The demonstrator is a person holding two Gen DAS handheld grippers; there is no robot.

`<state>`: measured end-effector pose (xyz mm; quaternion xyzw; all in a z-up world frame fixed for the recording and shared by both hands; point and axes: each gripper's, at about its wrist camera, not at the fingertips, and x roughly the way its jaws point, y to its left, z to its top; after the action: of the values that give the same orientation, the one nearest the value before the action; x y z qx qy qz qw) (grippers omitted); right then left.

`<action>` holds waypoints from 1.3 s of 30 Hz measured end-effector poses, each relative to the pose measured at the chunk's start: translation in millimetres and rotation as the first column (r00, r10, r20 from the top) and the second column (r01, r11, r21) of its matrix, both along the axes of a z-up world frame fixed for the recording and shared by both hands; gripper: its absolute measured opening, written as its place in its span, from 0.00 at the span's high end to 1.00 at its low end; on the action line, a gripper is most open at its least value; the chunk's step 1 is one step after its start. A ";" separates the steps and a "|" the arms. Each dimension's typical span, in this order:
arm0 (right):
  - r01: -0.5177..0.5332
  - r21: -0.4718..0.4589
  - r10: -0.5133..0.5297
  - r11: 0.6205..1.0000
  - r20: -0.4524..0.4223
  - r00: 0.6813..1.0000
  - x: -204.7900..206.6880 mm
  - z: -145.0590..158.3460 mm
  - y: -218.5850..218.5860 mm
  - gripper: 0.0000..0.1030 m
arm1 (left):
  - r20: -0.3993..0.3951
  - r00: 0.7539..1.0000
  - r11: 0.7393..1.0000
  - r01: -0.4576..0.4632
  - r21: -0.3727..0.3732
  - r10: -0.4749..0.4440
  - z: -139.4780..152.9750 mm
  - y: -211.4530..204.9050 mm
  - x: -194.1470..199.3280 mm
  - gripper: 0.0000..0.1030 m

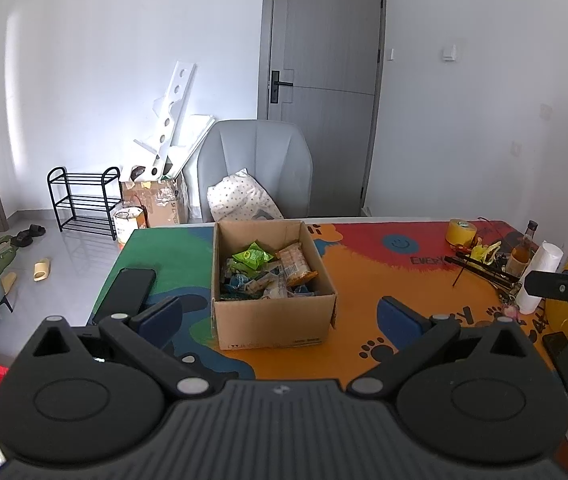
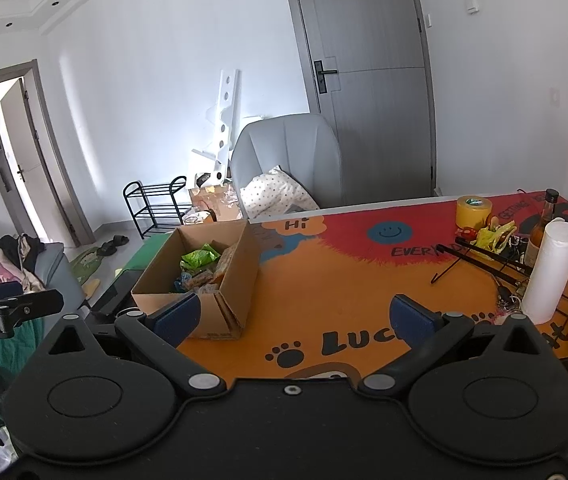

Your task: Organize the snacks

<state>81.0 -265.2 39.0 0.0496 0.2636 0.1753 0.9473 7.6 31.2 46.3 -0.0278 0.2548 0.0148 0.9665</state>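
cardboard box (image 1: pixel 272 320) — open, upright on mat | snack packets (image 1: pixel 268 270) — piled loose inside, green one topmost

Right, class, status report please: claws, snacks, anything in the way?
Left claw open, empty. Right claw open, empty. Snack packets inside open brown cardboard box on colourful table mat. Nothing blocking the box.

Both wrist views look forward over table (image 1: pixel 364 292), near; share cardboard box (image 1: pixel 272 280), grey chair (image 2: pixel 288 148)
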 end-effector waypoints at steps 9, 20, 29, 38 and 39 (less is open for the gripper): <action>-0.006 -0.002 0.006 1.000 -0.004 1.000 1.3 -1.3 0.8 0.00 | 0.002 1.000 1.000 0.000 0.000 0.000 0.2 0.4 -1.1 0.00; -0.008 -0.003 0.008 1.000 -0.006 1.000 0.4 -2.0 2.0 0.00 | 0.002 1.000 1.000 0.004 -0.002 -0.004 -0.8 1.0 -2.1 0.00; -0.008 -0.002 0.008 1.000 -0.008 1.000 0.1 -2.1 2.4 0.00 | 0.002 1.000 1.000 0.006 -0.001 -0.006 -1.1 1.1 -2.3 0.00; -0.012 -0.005 0.012 1.000 -0.008 1.000 0.1 -3.8 2.8 0.00 | 0.002 1.000 1.000 0.005 -0.002 -0.005 -1.1 0.9 -2.2 0.00; -0.012 -0.003 0.012 1.000 -0.008 1.000 0.6 -3.5 2.4 0.00 | 0.002 1.000 1.000 0.006 -0.001 -0.006 -1.0 0.5 -2.2 0.00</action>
<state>81.6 -262.8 35.4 0.0471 0.2682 0.1802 0.9452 5.3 31.7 45.3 -0.0275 0.2542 0.0120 0.9667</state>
